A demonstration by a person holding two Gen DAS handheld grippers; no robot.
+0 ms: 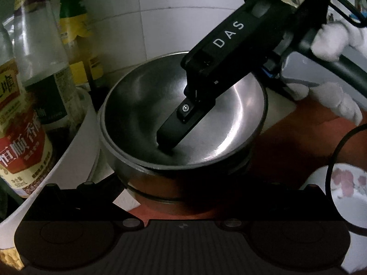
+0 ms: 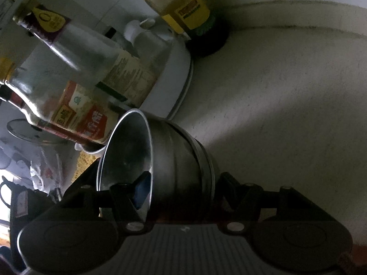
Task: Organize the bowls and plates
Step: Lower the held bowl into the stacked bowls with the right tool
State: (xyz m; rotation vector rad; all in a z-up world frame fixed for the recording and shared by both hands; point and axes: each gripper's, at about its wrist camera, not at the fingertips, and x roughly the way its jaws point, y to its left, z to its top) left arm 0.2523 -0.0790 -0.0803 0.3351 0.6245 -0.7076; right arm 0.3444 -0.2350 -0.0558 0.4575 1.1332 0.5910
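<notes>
A steel bowl (image 1: 142, 105) sits nested in another steel bowl (image 1: 165, 183) on the counter in the left wrist view. My right gripper (image 1: 174, 135) reaches in from the upper right; one finger (image 1: 181, 123) lies inside the top bowl. In the right wrist view the bowl stack (image 2: 174, 167) lies between the fingers, one blue-padded finger (image 2: 141, 190) inside the rim, the other outside. The right gripper (image 2: 179, 197) is shut on the bowl wall. My left gripper's fingers are spread on both sides of the stack, touching nothing. A flowered white plate (image 1: 348, 194) lies at the right.
Vinegar and oil bottles (image 1: 29, 114) stand in a white basin (image 1: 75, 142) at the left, close to the bowls. White tiled wall (image 1: 183, 11) is behind. A gloved hand (image 1: 332, 43) holds the right gripper. The pale counter (image 2: 286, 114) spreads to the right of the stack.
</notes>
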